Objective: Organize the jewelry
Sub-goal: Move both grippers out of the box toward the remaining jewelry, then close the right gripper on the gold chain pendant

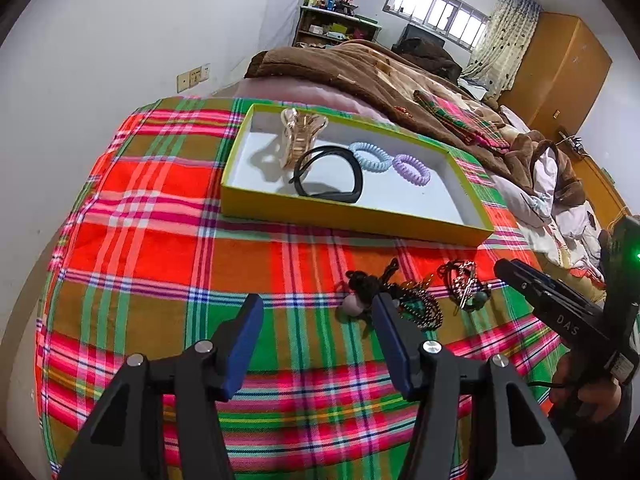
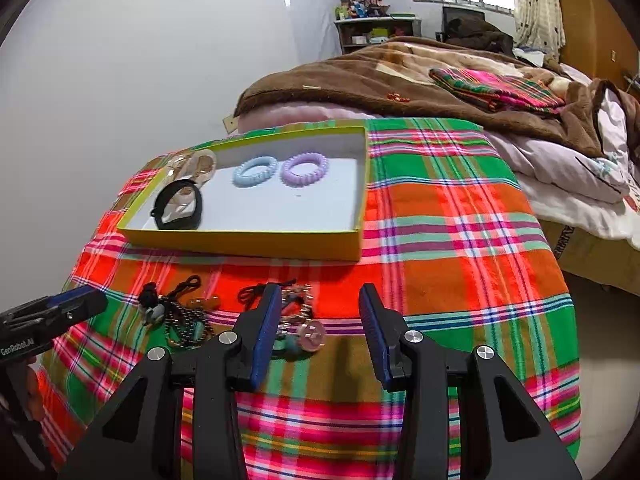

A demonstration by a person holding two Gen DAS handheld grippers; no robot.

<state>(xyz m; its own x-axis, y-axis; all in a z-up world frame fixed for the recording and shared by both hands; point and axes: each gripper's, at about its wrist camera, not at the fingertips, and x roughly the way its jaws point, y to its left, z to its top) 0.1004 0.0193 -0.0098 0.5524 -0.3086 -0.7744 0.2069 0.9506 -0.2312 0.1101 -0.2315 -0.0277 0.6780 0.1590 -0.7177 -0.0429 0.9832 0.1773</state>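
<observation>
A yellow tray (image 1: 352,227) (image 2: 248,245) lies on the plaid cloth. In it are a clear hair claw (image 1: 298,136) (image 2: 196,166), a black band (image 1: 330,174) (image 2: 178,205), a blue coil tie (image 1: 370,156) (image 2: 255,171) and a purple coil tie (image 1: 411,169) (image 2: 305,169). In front of the tray lie a dark beaded necklace pile (image 1: 400,300) (image 2: 180,320) and a bracelet pile with beads (image 1: 466,284) (image 2: 298,320). My left gripper (image 1: 316,312) is open and empty, its right finger by the necklace pile. My right gripper (image 2: 320,304) is open and empty, its left finger over the bracelet pile.
The plaid cloth (image 1: 160,240) (image 2: 460,240) covers a rounded surface that drops off at its edges. A brown blanket (image 1: 360,68) (image 2: 360,76) and bedding lie behind the tray. The other gripper shows in each view, the right one (image 1: 560,308) and the left one (image 2: 52,312).
</observation>
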